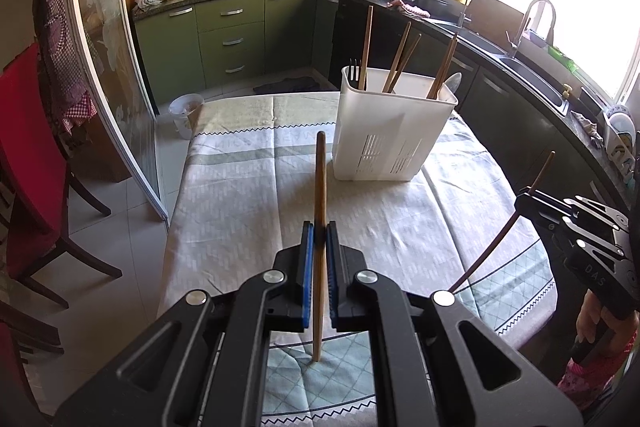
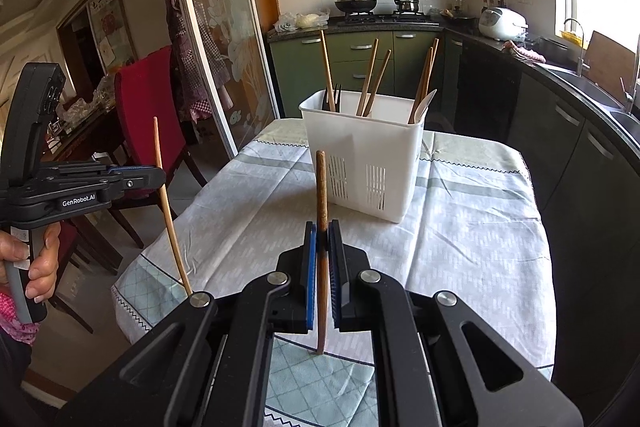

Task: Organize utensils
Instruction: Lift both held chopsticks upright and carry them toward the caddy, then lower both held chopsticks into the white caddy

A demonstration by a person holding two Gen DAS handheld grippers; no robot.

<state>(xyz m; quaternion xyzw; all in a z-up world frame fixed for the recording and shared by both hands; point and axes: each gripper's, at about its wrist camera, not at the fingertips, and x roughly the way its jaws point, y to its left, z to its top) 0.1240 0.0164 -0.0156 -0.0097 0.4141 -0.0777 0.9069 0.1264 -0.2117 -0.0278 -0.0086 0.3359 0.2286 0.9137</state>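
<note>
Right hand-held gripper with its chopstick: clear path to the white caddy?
Probably yes. The right hand-held gripper holds a dark wooden chopstick upright, and only bare tablecloth lies before the white plastic slotted utensil caddy, whose top is open.

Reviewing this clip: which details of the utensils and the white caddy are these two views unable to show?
- Left wrist view: lower ends of the wooden chopsticks and black fork, hidden by the white slotted plastic caddy wall.
- Right wrist view: pale spoon, mostly hidden by that wall.
- Both views: caddy dividers, hidden by its walls.
- Left wrist view: right claw pads, seen side-on around its dark chopstick.
</note>
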